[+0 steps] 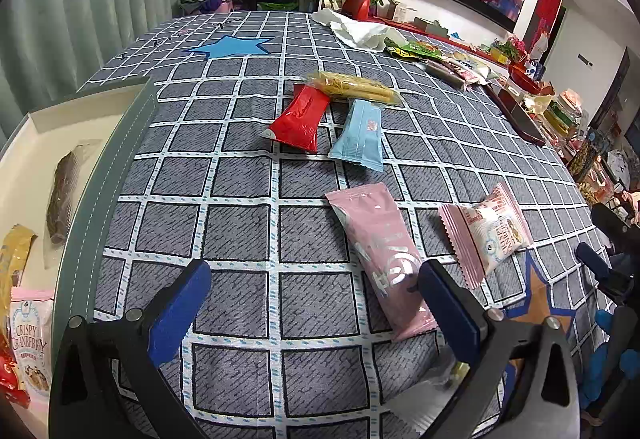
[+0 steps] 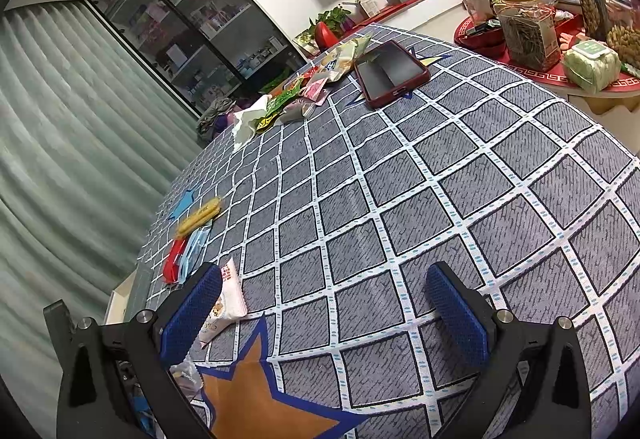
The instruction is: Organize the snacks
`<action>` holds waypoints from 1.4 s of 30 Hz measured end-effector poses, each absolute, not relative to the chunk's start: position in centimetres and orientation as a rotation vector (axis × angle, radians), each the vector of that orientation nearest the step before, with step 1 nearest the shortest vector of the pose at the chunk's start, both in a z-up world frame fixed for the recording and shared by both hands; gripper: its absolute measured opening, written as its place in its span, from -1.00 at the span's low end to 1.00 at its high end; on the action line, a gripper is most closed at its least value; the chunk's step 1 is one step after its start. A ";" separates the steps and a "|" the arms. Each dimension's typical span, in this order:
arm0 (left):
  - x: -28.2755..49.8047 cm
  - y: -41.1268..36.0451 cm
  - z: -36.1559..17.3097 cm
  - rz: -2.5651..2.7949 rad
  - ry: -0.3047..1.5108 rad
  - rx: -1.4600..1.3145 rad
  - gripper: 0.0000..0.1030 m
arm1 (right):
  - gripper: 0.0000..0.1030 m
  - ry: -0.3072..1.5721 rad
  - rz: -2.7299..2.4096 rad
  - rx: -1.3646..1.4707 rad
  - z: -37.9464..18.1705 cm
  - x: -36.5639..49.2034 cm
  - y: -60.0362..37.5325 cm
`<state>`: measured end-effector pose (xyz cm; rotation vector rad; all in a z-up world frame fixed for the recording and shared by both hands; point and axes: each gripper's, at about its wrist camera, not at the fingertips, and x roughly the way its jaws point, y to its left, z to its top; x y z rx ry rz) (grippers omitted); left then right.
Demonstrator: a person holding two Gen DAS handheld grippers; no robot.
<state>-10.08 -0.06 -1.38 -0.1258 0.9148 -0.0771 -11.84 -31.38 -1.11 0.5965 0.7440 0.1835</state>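
Observation:
My left gripper (image 1: 316, 295) hangs open over the checked cloth (image 1: 240, 183), nothing between its pads. A long pink packet (image 1: 380, 255) lies just inside its right finger. Beside it rests a pink-and-white snack bag (image 1: 488, 227). Farther off lie a red packet (image 1: 300, 117), a light blue packet (image 1: 360, 135) and a yellow roll pack (image 1: 356, 87). The white tray (image 1: 44, 119) at left holds a brown bar (image 1: 62, 195), a cranberry bag (image 1: 30, 339) and other wrappers. My right gripper (image 2: 324, 303) is open above bare cloth; the snack bag (image 2: 224, 303) sits by its left finger.
A red-cased phone (image 2: 390, 73) and a pile of wrappers (image 2: 304, 91) with a white tissue (image 2: 248, 119) lie at the far side. A red side table (image 2: 580, 79) crowded with jars stands past the right edge. Curtains hang left; a television is on the wall.

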 end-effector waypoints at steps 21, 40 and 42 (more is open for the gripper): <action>-10.0 -0.1 -1.4 -0.077 0.915 -0.126 1.00 | 1.00 0.743 0.182 0.595 -1.1 -11.9 -31.3; -10.0 -0.1 -1.4 -0.077 0.914 -0.126 1.00 | 1.00 0.750 0.173 0.580 -1.0 -12.0 -31.1; -10.0 -0.1 -1.4 -0.076 0.914 -0.126 1.00 | 1.00 0.758 0.167 0.566 -1.0 -11.9 -31.1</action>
